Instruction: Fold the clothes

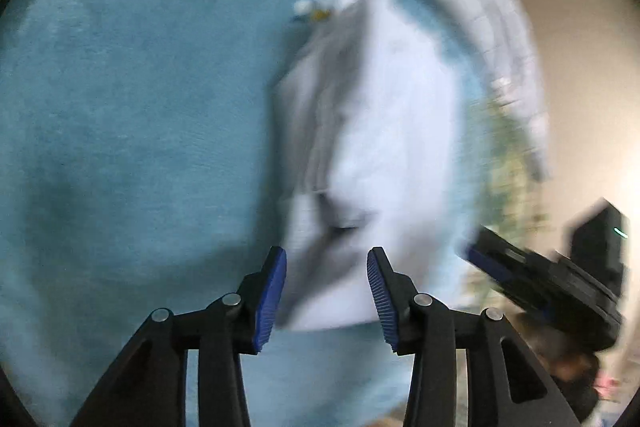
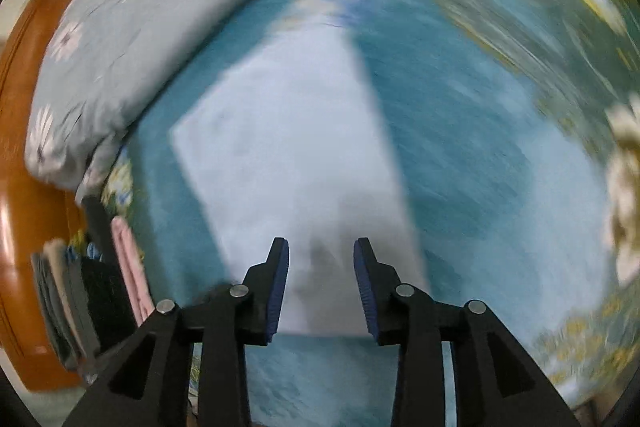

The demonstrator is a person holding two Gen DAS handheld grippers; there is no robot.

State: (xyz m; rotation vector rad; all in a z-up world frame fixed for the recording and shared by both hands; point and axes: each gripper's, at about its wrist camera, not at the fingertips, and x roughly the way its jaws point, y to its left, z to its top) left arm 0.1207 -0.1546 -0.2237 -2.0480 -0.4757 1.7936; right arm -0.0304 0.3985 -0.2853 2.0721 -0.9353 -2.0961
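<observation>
Our left gripper [image 1: 327, 297] has its jaws spread wide with nothing between them, and our right gripper [image 2: 321, 291] is likewise parted and empty. Both hang just above the near edge of the white garment [image 1: 384, 131], which lies in a long, partly folded strip on the teal bedspread [image 1: 140, 107]. The right wrist view shows it fairly flat; the left wrist view shows a grey crease running along its length. We judge a lengthwise fold is made and a crosswise one remains. Next we need to lower both grippers onto the near corners, pinch through all layers, and carry that end toward the far end. A stack of folded clothes [image 2: 92, 291] sits off to the side beside a floral pillow [image 2: 120, 39]; the blur hides finer detail.
</observation>
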